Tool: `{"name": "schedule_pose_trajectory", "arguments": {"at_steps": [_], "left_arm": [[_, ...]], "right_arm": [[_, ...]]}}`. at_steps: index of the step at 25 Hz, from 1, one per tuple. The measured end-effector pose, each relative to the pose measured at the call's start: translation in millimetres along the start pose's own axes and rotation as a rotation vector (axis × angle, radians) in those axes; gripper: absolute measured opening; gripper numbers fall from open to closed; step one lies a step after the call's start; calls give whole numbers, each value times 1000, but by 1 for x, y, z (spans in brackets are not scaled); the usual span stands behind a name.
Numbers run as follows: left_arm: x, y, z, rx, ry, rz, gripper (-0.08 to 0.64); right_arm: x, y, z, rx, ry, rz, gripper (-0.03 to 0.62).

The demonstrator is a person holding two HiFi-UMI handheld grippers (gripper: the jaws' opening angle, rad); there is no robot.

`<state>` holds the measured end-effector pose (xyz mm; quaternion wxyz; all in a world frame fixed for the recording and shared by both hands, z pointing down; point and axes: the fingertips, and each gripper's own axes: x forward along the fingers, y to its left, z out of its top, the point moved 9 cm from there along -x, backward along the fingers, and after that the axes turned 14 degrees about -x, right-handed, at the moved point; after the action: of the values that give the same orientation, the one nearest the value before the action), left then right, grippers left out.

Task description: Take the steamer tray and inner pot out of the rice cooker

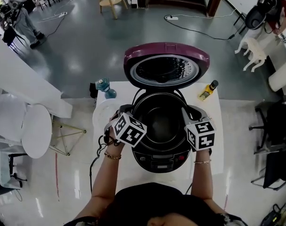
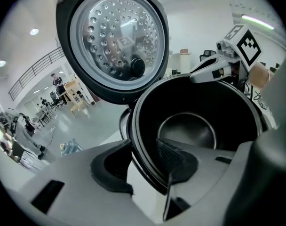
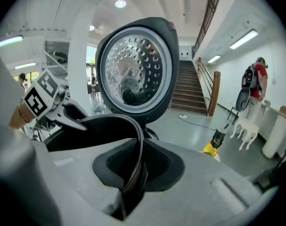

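The rice cooker [image 1: 162, 160] stands on a white table with its maroon-rimmed lid [image 1: 166, 67] swung up at the back. The dark inner pot [image 1: 159, 119] sits in it, and nothing shows inside it. My left gripper [image 1: 125, 113] straddles the pot's left rim [image 2: 138, 140]: one pad is inside the wall and the other outside, with a gap showing, so it is open. My right gripper [image 1: 186, 116] is shut on the pot's right rim [image 3: 133, 140], which is pinched between its pads. A white round dish [image 1: 101, 114] lies left of the cooker, partly hidden.
A blue water bottle [image 1: 104, 87] stands at the table's back left and a yellow bottle [image 1: 208, 91] at its back right. The table edge [image 1: 219, 140] runs close to the cooker's right. Beyond are a round white table [image 1: 37, 128], chairs and a floor cable [image 1: 199, 29].
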<state>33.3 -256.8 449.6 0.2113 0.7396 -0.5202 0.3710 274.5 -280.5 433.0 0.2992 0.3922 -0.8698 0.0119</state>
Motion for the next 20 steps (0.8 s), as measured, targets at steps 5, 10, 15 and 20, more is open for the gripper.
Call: {"name": "schedule_pose_trajectory", "arguments": {"at_steps": [5, 10, 15, 20], "left_arm": [[-4, 2, 1, -62, 16, -63, 158], [-11, 0, 2, -158, 5, -66, 81], [-31, 5, 5, -268, -79, -99, 48], [-63, -1, 9, -318, -198, -88, 26]], "right_arm": [[-4, -3, -3, 61, -51, 27, 46], [-8, -6, -2, 127, -91, 50, 40], [-21, -6, 4, 163, -164, 64, 37], [-48, -4, 16, 179, -244, 56, 35]]}}
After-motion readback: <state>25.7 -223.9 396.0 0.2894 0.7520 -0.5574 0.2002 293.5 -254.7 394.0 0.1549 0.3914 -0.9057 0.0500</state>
